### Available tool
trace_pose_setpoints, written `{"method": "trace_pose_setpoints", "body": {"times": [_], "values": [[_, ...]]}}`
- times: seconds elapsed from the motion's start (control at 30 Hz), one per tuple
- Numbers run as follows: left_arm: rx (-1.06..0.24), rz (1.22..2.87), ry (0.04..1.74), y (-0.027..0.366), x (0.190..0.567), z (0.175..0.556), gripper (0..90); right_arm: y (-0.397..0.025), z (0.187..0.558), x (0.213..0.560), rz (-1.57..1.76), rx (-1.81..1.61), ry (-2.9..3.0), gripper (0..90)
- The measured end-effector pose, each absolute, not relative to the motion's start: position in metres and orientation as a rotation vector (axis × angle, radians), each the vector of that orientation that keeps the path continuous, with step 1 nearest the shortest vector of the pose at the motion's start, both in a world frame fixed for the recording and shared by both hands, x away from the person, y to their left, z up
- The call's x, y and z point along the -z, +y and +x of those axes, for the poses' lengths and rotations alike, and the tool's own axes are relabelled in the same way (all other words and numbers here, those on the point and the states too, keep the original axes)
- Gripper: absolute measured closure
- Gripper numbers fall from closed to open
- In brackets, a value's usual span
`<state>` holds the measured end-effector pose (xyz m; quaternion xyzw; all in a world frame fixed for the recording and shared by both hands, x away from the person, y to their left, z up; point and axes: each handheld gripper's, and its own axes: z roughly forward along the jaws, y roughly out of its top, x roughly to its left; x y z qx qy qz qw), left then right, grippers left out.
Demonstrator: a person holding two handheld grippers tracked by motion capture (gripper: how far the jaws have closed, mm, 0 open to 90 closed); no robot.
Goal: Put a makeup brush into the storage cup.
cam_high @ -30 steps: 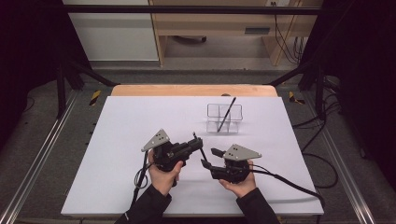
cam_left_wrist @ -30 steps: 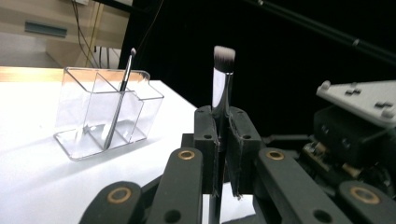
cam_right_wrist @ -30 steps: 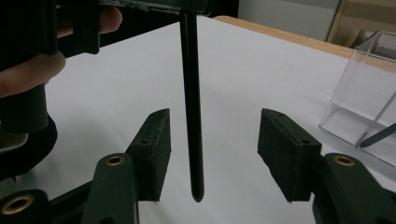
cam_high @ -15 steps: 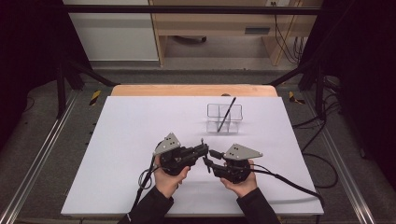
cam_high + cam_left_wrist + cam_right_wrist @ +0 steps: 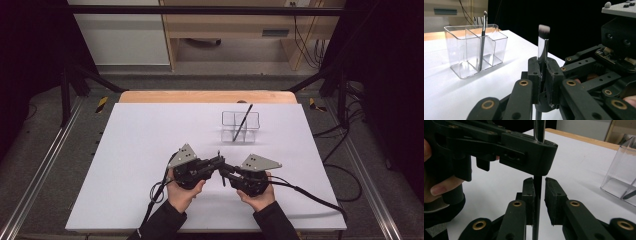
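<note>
Near the table's front edge, the left gripper [image 5: 218,161] pinched the upright brush [image 5: 543,47] (bristles up), its handle between the right gripper [image 5: 539,195]'s spread jaws.

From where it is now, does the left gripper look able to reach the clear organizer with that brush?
Probably yes: the left gripper holds the brush upright, and bare table lies between it and the organizer. The right gripper's open jaws flank the handle.
</note>
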<state>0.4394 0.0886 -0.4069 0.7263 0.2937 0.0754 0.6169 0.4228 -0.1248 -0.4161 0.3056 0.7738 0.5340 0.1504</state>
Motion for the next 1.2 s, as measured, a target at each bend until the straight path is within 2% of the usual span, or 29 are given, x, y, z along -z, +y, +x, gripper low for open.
{"method": "trace_pose_setpoints", "body": {"times": [0.13,0.4,0.53,0.7,0.73,1.2], "values": [[-0.168,1.676,0.675,0.088,0.407,0.440,83.2,-0.125,0.422,0.416,0.875,-1.542,2.229,83.3],[-0.152,1.673,0.665,0.090,0.406,0.442,80.7,-0.125,0.422,0.416,0.879,-1.558,2.231,84.1],[-0.162,1.664,0.662,0.096,0.402,0.443,67.9,-0.125,0.423,0.416,0.885,-1.553,2.233,84.2],[-0.199,1.653,0.670,0.109,0.396,0.444,48.1,-0.127,0.424,0.417,0.900,-1.543,2.227,84.2],[-0.218,1.657,0.672,0.113,0.395,0.444,41.4,-0.129,0.425,0.417,0.911,-1.536,2.222,84.1],[-0.338,1.716,0.705,0.155,0.393,0.437,23.6,-0.141,0.429,0.415,0.961,-1.524,2.181,84.2]]}}
